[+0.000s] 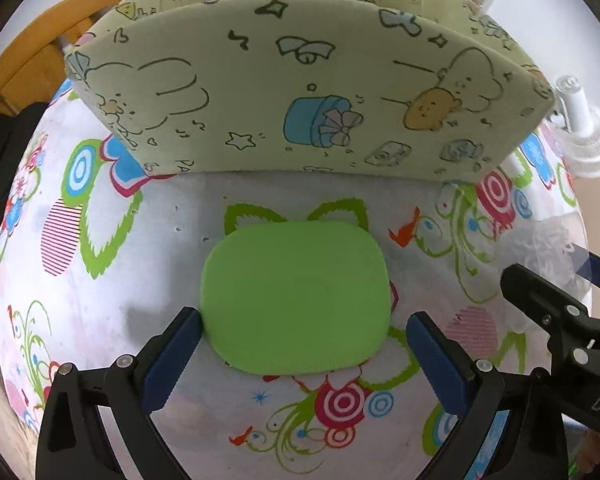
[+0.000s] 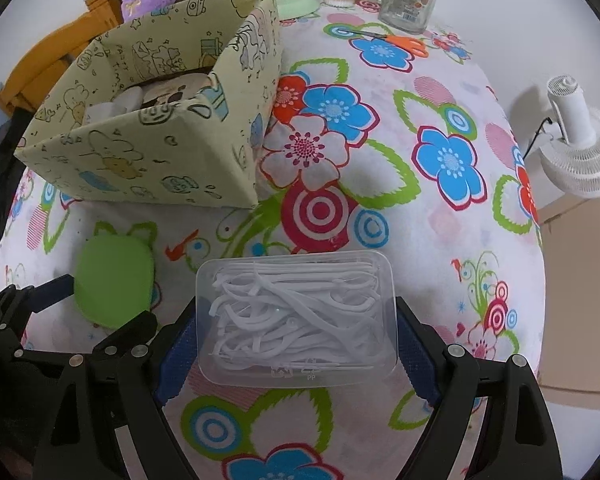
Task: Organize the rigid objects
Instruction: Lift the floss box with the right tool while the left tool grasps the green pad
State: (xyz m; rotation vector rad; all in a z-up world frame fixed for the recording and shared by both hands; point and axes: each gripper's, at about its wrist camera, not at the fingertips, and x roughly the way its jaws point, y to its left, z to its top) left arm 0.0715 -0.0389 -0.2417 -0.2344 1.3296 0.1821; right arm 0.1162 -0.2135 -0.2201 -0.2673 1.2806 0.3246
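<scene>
Right gripper (image 2: 296, 344) clamps the clear floss-pick box (image 2: 296, 320) across its long, left-right axis. Left gripper (image 1: 304, 344) brackets the green case (image 1: 296, 300): near pad touching, right pad apart, no squeeze yet. The patterned storage box (image 2: 140, 160) sits far-left, nearer the left hand.

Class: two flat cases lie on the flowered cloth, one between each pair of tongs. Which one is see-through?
The clear case between the right tongs; white floss picks show through it. The green case is opaque.
</scene>
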